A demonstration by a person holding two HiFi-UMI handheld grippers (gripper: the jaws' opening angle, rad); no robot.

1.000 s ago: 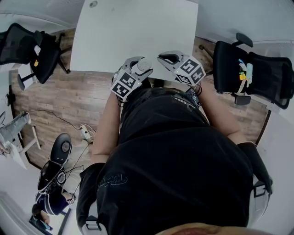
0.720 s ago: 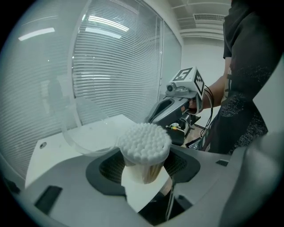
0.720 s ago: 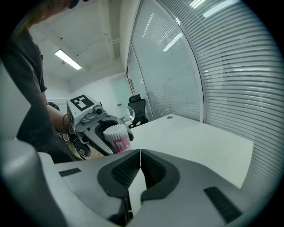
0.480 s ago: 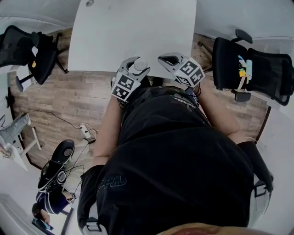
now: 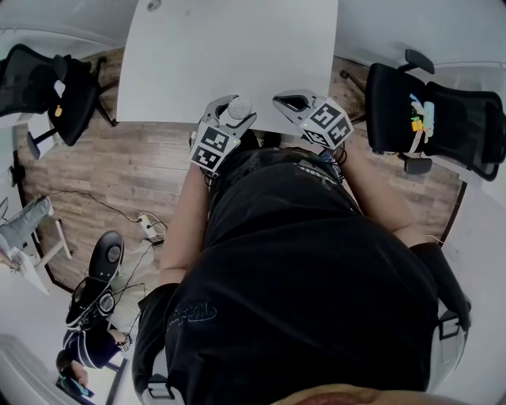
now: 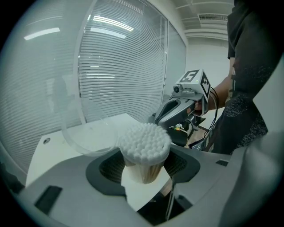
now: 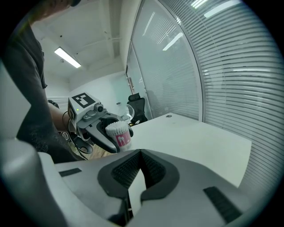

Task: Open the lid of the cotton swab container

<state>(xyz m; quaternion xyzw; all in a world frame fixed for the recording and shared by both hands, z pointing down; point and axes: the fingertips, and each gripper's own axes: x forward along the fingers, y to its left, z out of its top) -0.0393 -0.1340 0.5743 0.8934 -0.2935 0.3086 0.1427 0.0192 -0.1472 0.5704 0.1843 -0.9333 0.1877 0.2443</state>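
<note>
At the table's point(image 5: 237, 47) near edge, the left gripper point(image 6: 144, 165) grasps the container point(image 6: 144, 148), whose clear lid point(image 6: 84, 131) is flipped open. The right gripper point(image 7: 138, 170) is clenched on nothing beside it.

- White rectangular table point(image 5: 237, 55), with a small round grommet point(image 5: 154, 5) near its far left corner.
- Brown wood-plank floor point(image 5: 150, 170) on both sides of the table.
- Black mesh office chair point(image 5: 443, 126) to the right, with small bright-coloured items point(image 5: 419, 119) on it, too small to name.
- Second black office chair point(image 5: 47, 83) to the left, apart from the table.
- White power strip point(image 5: 146, 225) and thin cables point(image 5: 87, 202) on the floor at lower left.
- Glass wall with closed horizontal blinds point(image 6: 120, 66) beyond the table.
- Long lit ceiling light point(image 7: 67, 57); slatted ceiling vent point(image 6: 211, 17) overhead.
</note>
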